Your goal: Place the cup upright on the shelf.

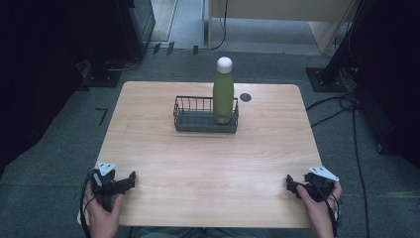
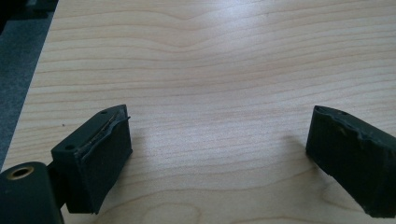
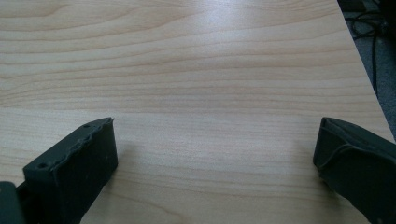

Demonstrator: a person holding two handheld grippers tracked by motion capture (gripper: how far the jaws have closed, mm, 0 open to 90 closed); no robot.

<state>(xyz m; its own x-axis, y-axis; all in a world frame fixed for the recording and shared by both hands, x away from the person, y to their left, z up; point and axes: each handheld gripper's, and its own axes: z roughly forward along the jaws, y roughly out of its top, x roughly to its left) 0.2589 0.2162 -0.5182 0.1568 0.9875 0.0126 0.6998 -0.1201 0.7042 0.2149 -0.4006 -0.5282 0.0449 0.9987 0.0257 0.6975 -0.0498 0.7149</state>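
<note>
The left gripper (image 1: 115, 182) and the right gripper (image 1: 303, 187) are seen in the high view resting at the near corners of the table (image 1: 208, 163), each held in a hand, both well apart from the green bottle (image 1: 223, 94). The bottle is stood upright in the right end of a dark wire basket (image 1: 195, 116) near the table's far edge, and is topped by a white cap (image 1: 224, 64). It is judged to be rigid, smooth and rather slippery, possibly heavy if filled, so hold is best taken on the body above the basket rim, below the cap. A small dark disc (image 1: 245, 97) is set in the tabletop just beside the basket; the basket's wires are what could catch the bottle on lifting. In the left gripper view, the jaws are spread wide with only bare wood (image 2: 210, 93) between them. In the right gripper view, the jaws are likewise spread, nothing is pinched, and the table's edge (image 3: 362, 79) with cables (image 3: 369, 32) beyond is shown.
</note>
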